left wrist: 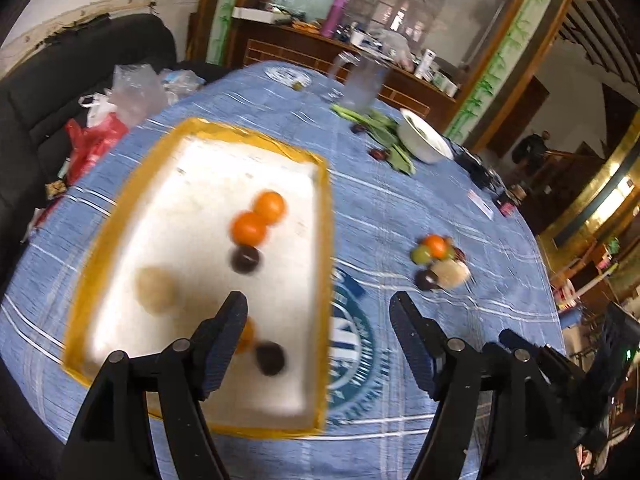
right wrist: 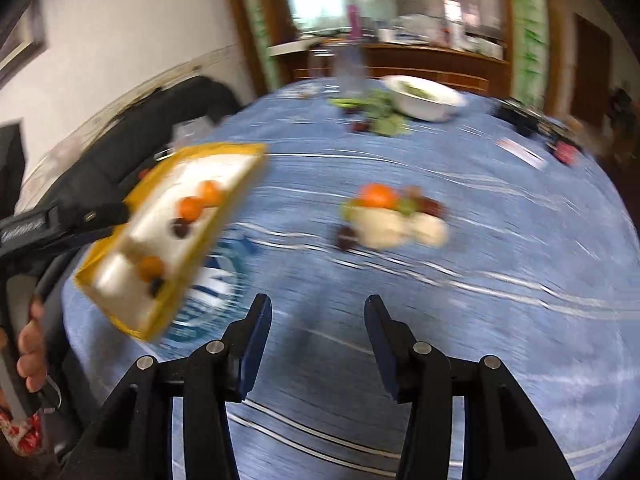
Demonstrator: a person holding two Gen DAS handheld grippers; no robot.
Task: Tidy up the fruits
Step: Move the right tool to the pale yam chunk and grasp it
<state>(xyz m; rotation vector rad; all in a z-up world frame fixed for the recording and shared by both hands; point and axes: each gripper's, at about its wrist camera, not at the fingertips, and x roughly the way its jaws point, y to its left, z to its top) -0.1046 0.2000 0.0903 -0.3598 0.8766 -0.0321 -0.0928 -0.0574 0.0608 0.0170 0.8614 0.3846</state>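
A round table [left wrist: 400,216] under a blue checked cloth holds a white tray [left wrist: 192,200] with a raised yellow rim on its left half; in the tray lie three oranges [left wrist: 249,229], two dark fruits and a tan one. Well apart to the right, on bare cloth, sits a small pile of fruit [right wrist: 390,216], and open cloth lies between pile and tray. The left gripper [left wrist: 318,312] hangs spread and empty over the tray's near right edge, and the right gripper [right wrist: 318,314] hangs spread and empty over clear cloth.
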